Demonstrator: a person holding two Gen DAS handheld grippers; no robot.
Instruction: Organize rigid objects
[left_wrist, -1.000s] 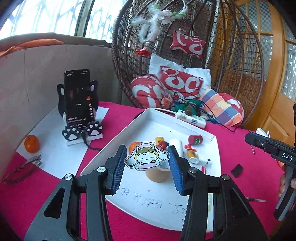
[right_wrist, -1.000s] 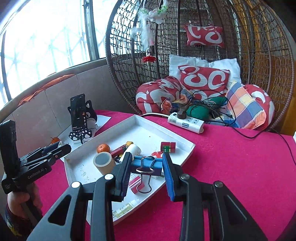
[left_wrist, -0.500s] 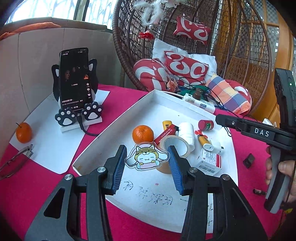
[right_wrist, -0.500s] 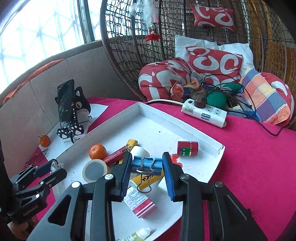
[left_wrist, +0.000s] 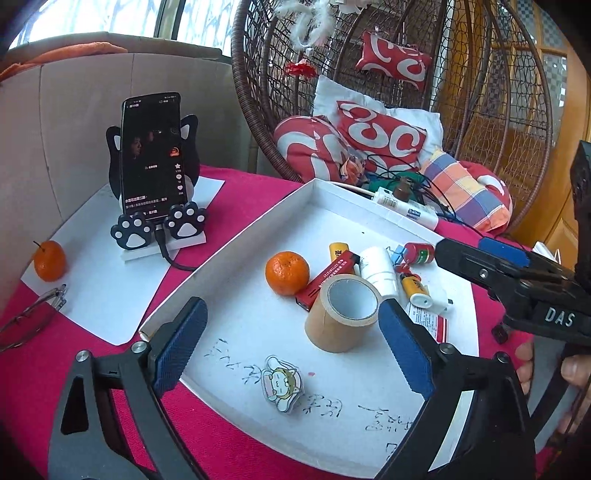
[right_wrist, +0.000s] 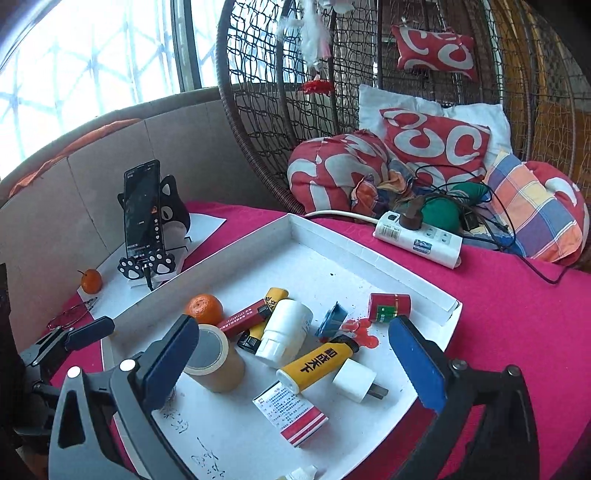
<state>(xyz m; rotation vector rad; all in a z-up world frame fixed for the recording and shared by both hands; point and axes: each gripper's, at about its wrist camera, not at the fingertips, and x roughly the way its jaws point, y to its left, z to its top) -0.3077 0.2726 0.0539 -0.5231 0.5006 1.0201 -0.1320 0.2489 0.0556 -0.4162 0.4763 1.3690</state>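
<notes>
while the left gripper stands spread and empty, the cartoon sticker lies flat in the white tray, at six o'clock of the tape roll. right view: right gripper likewise apart, blue binder clip resting mid-tray. judged a release step; next calls for withdrawal and a fresh pick.

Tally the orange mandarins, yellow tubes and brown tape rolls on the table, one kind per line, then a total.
Orange round mandarins: 2
Yellow printed tubes: 2
Brown cardboard tape roll: 1
Total: 5
</notes>
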